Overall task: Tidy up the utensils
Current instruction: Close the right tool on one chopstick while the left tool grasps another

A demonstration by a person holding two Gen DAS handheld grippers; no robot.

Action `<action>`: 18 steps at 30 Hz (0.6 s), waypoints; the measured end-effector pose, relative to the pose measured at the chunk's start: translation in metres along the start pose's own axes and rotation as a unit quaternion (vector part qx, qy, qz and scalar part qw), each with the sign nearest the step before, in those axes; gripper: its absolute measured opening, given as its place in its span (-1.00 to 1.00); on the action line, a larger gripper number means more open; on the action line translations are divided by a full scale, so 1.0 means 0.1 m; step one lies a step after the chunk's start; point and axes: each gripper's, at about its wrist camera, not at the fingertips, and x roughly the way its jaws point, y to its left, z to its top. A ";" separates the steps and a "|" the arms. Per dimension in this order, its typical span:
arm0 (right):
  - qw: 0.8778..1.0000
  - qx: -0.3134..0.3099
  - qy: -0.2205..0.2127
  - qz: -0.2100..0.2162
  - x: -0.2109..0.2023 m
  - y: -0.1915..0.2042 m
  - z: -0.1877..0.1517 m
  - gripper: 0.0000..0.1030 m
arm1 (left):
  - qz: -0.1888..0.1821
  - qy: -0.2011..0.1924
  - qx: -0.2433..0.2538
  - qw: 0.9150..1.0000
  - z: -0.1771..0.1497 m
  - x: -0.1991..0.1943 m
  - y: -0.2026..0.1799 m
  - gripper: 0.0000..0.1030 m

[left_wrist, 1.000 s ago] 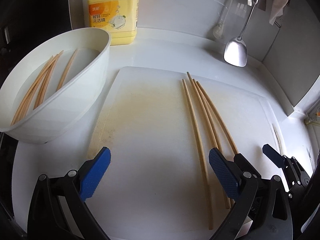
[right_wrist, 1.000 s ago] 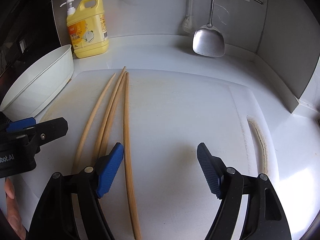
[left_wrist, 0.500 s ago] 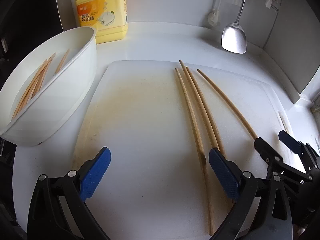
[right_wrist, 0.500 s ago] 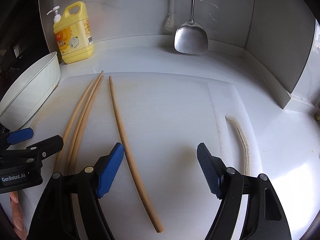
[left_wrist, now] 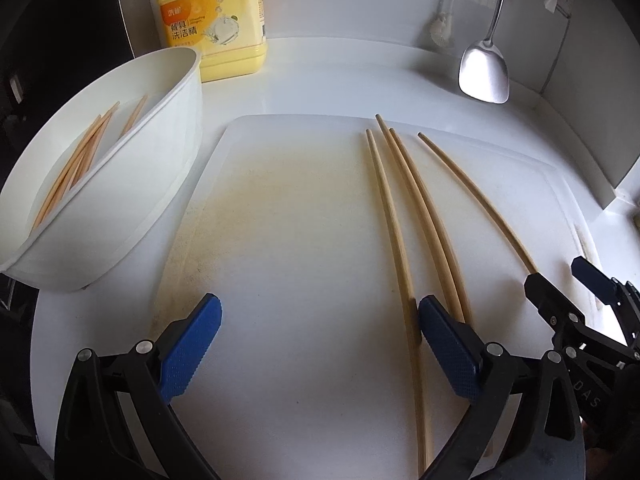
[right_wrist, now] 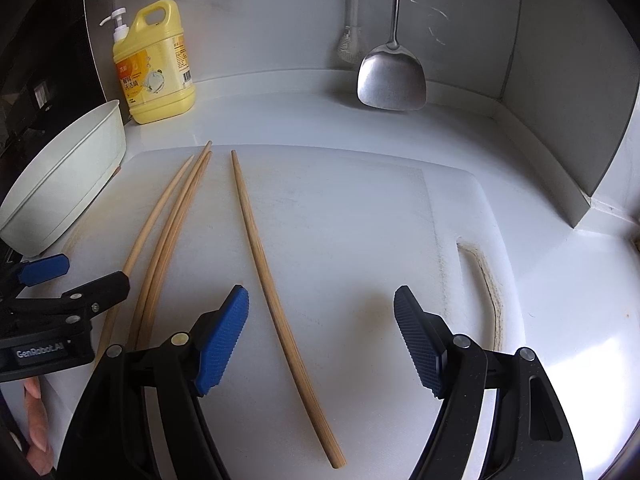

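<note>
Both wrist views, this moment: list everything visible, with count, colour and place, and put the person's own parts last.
Cutting board: one, white with yellowish staining, flat on the counter.
Chopsticks on the board: four, pale wood; three close together, one apart to their right.
Basin: one, white, left of the board.
Chopsticks in the basin: several, pale wood; exact count unclear.
Detergent bottle: one, yellow, against the back wall.
Spatula: one, metal, hanging at the back wall.
Brush: one, whitish, hanging beside the spatula.
Counter: white.
Left tool: black with blue pads, open, nothing held.
Right tool: same, open, straddling the lone chopstick.
Fingers: lower left of right view.
</note>
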 end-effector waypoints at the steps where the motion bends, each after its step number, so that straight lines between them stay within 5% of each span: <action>1: 1.000 -0.003 0.000 0.002 0.01 0.01 0.01 0.40 | 0.001 -0.001 0.001 1.000 0.02 0.01 -0.02 0.90; 7: 1.000 -0.015 0.001 0.011 0.07 0.04 0.06 0.39 | -0.003 -0.010 0.001 1.000 0.07 0.06 -0.02 0.88; 9: 1.000 -0.023 -0.003 0.015 0.07 0.06 0.06 0.38 | -0.008 -0.024 0.008 1.000 0.04 0.02 -0.03 0.71; 14: 0.999 -0.041 -0.009 0.026 0.06 0.11 0.04 0.16 | -0.023 -0.040 0.039 0.998 0.02 -0.07 -0.17 -0.21; 18: 0.998 -0.058 -0.014 0.034 0.06 0.18 0.03 -0.10 | -0.036 -0.039 0.054 0.997 0.02 -0.08 -0.27 -0.61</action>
